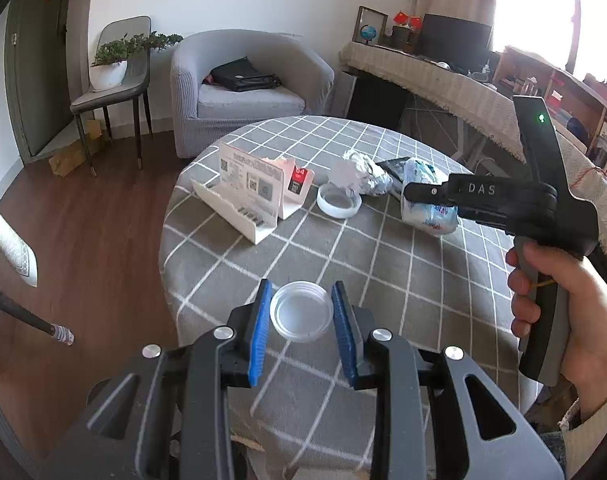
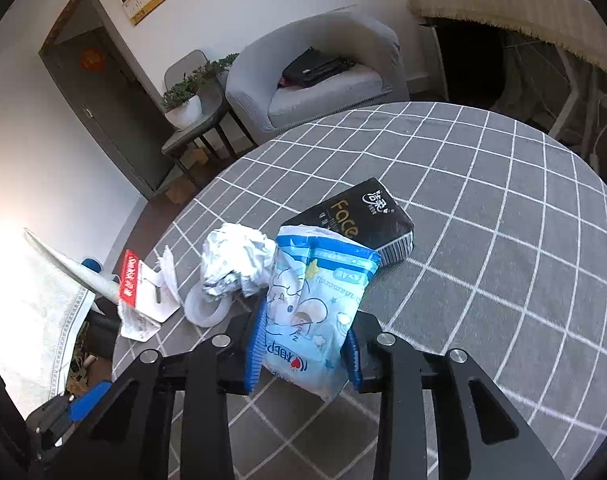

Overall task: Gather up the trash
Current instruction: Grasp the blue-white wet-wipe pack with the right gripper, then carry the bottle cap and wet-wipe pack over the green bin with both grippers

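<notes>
My left gripper [image 1: 301,312] has its blue pads on both sides of a clear round plastic lid [image 1: 301,312] near the table's front edge; the pads look to touch its rim. My right gripper [image 2: 303,348] is shut on a light blue printed plastic wrapper [image 2: 311,312], also seen in the left wrist view [image 1: 427,204]. Beside it lie a crumpled foil-and-paper ball [image 2: 233,264], a white ring [image 2: 205,308] and a black tissue pack [image 2: 359,220]. White card packaging [image 1: 255,196] stands further left.
The round table [image 1: 383,280] has a grey checked cloth. Behind it stand a grey armchair [image 1: 247,84] with a black bag, a chair with a potted plant [image 1: 111,64], and a cloth-covered desk [image 1: 443,76] at the right. Wooden floor lies to the left.
</notes>
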`<act>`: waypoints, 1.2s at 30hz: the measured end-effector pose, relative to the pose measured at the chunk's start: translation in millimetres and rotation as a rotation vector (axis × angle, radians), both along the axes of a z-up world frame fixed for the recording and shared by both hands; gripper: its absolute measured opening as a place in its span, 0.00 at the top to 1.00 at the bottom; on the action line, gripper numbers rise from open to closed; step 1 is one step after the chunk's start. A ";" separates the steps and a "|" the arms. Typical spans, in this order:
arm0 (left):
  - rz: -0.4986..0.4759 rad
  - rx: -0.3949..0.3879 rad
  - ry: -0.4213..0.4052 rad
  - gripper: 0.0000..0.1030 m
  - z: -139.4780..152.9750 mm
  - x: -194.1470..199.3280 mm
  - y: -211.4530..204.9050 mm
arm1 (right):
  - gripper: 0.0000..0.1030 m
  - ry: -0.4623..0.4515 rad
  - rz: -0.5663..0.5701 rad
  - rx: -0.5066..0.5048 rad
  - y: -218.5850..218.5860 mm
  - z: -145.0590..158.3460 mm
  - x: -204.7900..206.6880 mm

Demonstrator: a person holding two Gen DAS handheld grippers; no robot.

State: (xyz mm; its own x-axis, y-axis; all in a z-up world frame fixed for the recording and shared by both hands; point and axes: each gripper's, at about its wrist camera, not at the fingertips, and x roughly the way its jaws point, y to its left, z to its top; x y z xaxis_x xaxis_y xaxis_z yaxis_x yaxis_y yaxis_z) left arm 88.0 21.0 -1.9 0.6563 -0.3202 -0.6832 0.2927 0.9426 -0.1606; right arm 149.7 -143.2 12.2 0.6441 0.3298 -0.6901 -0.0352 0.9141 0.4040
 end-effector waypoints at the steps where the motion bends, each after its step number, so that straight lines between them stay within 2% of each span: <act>1: 0.004 -0.001 -0.001 0.68 -0.1 -2.9 1.2 | 0.68 -0.015 0.004 -0.008 2.8 3.3 -5.7; 6: 0.054 -0.007 -0.001 0.68 0.7 -21.4 18.5 | 0.68 -0.050 0.046 -0.014 17.1 13.2 -26.9; 17: 0.163 -0.021 0.017 0.68 -4.6 -51.6 56.0 | 0.68 -0.053 0.197 0.016 66.5 19.6 -57.6; 29: 0.252 0.028 0.083 0.68 -34.6 -81.4 106.0 | 0.68 -0.074 0.373 -0.009 143.8 24.0 -84.7; 36: 0.313 -0.004 0.128 0.68 -50.4 -88.2 135.9 | 0.68 -0.080 0.483 -0.056 193.0 20.2 -99.5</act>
